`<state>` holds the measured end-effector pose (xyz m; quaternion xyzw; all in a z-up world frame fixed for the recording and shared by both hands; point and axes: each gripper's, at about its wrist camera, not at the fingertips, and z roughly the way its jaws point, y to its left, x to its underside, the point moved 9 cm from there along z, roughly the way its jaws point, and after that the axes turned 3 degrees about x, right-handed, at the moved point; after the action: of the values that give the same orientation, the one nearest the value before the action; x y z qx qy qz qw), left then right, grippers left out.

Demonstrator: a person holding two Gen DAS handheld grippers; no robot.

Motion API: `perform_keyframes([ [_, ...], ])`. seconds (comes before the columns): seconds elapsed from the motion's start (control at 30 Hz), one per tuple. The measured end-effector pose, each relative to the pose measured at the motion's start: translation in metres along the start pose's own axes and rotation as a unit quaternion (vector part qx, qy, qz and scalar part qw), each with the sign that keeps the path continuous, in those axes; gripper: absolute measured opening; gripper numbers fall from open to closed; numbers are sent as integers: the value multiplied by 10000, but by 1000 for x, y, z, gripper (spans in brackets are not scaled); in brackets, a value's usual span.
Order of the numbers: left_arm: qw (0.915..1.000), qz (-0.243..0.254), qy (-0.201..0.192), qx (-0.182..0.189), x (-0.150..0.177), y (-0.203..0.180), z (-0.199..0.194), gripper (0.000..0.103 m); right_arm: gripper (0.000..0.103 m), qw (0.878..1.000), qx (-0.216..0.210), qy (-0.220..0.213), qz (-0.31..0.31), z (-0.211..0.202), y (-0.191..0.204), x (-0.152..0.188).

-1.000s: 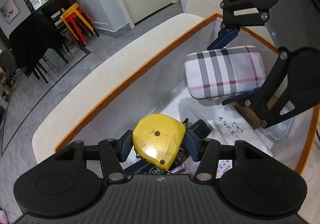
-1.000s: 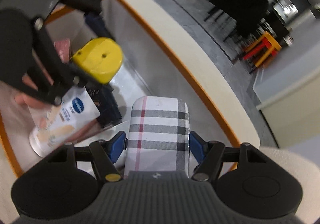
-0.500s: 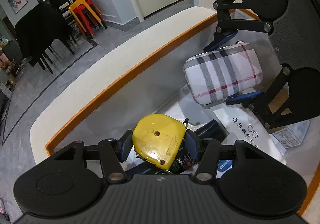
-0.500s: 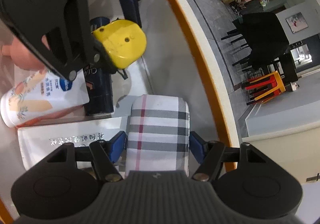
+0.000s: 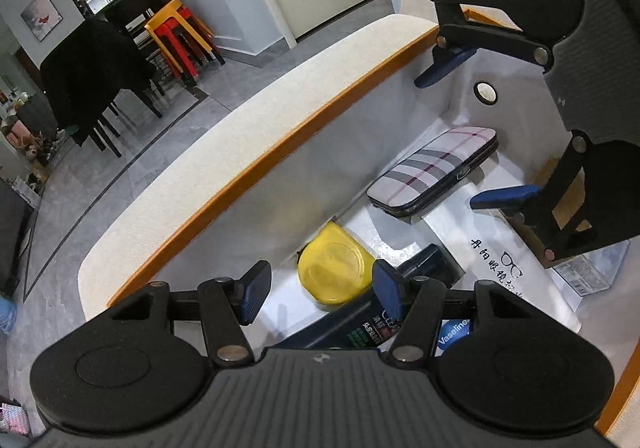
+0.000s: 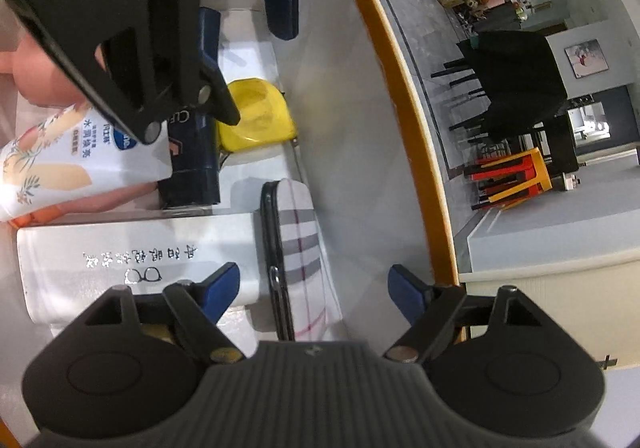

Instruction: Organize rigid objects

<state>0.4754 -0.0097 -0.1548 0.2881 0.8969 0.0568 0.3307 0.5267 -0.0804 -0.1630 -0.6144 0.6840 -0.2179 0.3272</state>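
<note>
Both jaws opening, left gripper (image 5: 318, 284) clear of yellow tape measure (image 5: 334, 274), right gripper (image 6: 314, 288) clear of plaid case (image 6: 298, 244); floral tube (image 6: 60, 160) only in right view.

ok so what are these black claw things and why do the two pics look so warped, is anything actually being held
Those claws are two-finger grippers that a person holds, one in each hand. Each carries a fisheye camera looking along its fingers, which bends the picture. One picture is from the left gripper, the other from the right gripper; each also sees the other claw from across.

Both look down into a white storage bin with an orange rim. In it lie a yellow tape measure, a plaid glasses case, a dark blue bottle, a white box with a glasses drawing and a Vaseline tube.

Nothing is held. Both sets of jaws are opening; the tape measure lies beyond the left pads, and the case stands on edge between the right pads, untouched.
</note>
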Motion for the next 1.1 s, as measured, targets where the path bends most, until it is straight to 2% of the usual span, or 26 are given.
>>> perform_keyframes([
  [0.33,10000,-57,-18,-37,1,2,-12,69,80,9998,107,53,134,-11,-10,0],
  [0.73,9994,-164,-237,-196,-7,9,-58,69,81,9991,382,56,172,-50,-26,-2],
  [0.97,9978,-395,-462,-269,-9,13,-95,69,81,9979,539,40,347,-81,-36,0],
  [1.1,9946,-794,-641,-187,-10,15,-120,69,81,9956,581,31,731,-101,-43,1],
])
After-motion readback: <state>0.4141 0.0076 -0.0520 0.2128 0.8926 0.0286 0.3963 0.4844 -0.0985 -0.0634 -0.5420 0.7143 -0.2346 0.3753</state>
